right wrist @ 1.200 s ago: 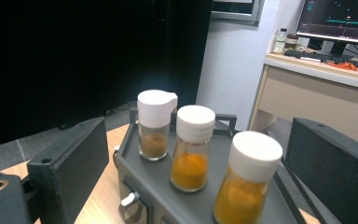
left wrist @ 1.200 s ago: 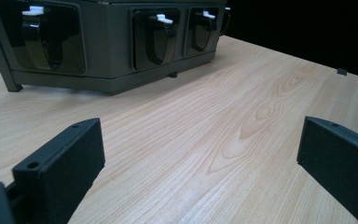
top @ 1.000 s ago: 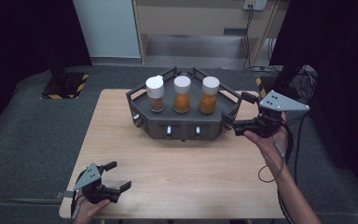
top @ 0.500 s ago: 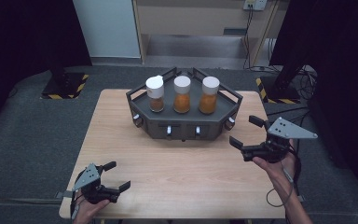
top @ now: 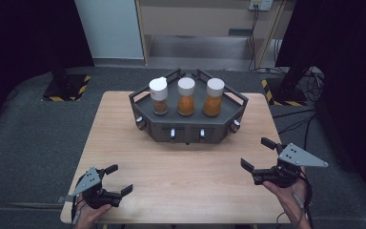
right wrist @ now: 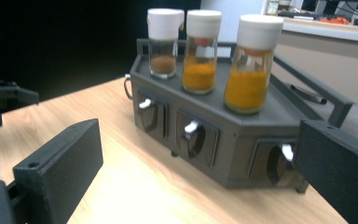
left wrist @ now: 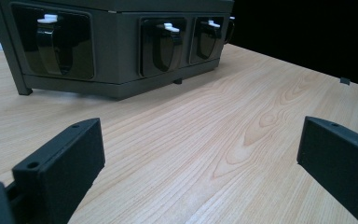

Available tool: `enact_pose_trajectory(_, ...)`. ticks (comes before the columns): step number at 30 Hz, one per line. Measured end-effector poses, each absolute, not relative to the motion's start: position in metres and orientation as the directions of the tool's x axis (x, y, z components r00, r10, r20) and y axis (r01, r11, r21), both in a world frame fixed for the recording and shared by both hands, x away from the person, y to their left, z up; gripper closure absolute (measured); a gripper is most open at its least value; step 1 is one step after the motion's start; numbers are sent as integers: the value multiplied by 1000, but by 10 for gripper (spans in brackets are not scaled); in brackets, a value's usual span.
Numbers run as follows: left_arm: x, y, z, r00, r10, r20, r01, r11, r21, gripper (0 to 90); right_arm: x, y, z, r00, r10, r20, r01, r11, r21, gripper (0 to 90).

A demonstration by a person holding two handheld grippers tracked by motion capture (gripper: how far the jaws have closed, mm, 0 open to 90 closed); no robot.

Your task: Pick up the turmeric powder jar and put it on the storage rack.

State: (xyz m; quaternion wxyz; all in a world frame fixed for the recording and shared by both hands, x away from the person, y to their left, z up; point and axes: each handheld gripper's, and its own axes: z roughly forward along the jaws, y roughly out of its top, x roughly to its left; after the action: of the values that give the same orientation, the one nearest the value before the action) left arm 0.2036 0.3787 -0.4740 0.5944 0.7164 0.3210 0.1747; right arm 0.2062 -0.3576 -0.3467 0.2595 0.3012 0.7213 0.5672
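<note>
Right gripper (top: 259,154) has withdrawn from the dark grey hexagonal rack (top: 188,125) toward the light wooden tabletop's (top: 181,167) near right edge, fingers apart, empty. Left gripper (top: 116,179) unchanged at near left, fingers apart.

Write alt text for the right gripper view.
Three white-capped spice jars stand in a row on a dark grey rack: one brown, two orange. The right gripper is open above the wooden table. Small levers line the rack's front.
</note>
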Motion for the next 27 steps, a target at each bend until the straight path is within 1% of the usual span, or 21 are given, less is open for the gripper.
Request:
enact_pose_trajectory(6,203,379,-474,736,665,-130,246,-84,965,0,195,-363,-365,-678,735,-4,176,168,970,17)
enact_pose_trajectory(14,203,379,-475,741,660,-128,241,-83,967,0,180,-371,-382,-655,756,12,188,148,971,26)
enact_pose_trajectory(27,204,379,-475,744,657,-126,240,-86,967,0,173,-380,-411,-623,780,57,253,132,958,33)
